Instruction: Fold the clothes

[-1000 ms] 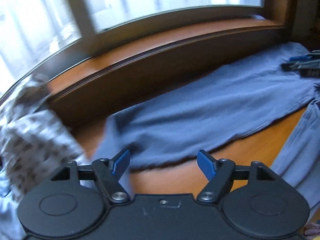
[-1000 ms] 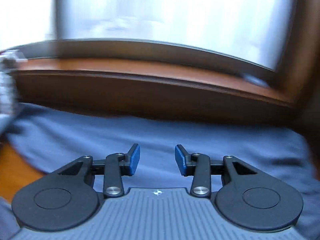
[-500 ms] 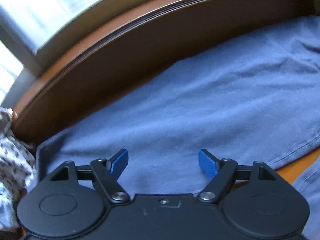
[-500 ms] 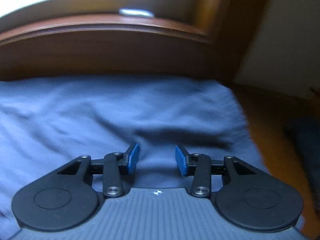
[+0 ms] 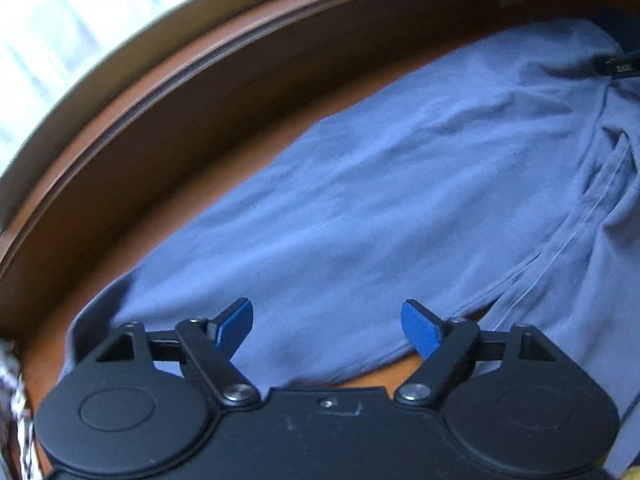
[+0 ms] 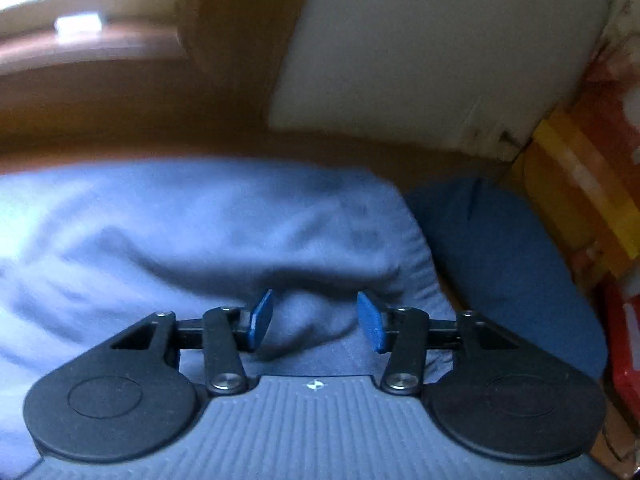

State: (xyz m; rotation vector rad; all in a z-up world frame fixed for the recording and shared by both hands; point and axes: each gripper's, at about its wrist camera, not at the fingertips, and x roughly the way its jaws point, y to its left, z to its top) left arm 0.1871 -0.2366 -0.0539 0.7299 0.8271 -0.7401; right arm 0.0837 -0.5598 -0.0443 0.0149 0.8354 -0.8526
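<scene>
Blue garment point(image 5: 380, 208) lies spread on the wooden table point(image 5: 224, 184), its long edge running just below the dark window ledge point(image 5: 168, 112); one folded panel overlaps along the side away from the ledge, seam visible.

Change over the last second: the left gripper point(image 5: 327, 322) has swung in from the bare table edge near a patterned cloth point(image 5: 12, 396) to sit over the garment's near corner. Its jaws stand wide apart, nothing between them. The right gripper point(image 6: 316, 318) has travelled along the ledge to the garment's far end, where a raised ridge of cloth sits between its blue pads point(image 6: 262, 316). Jaws are apart there too; the frame is blurred, so whether the pads touch the fabric is uncertain.

A darker blue item point(image 6: 512, 264) lies beside that end, away from the ledge, next to orange boxes point(image 6: 580, 184).

Judgement: both grippers now sit at opposite ends of the same garment, ready to pinch. No grasp yet; the next fold has not begun.
</scene>
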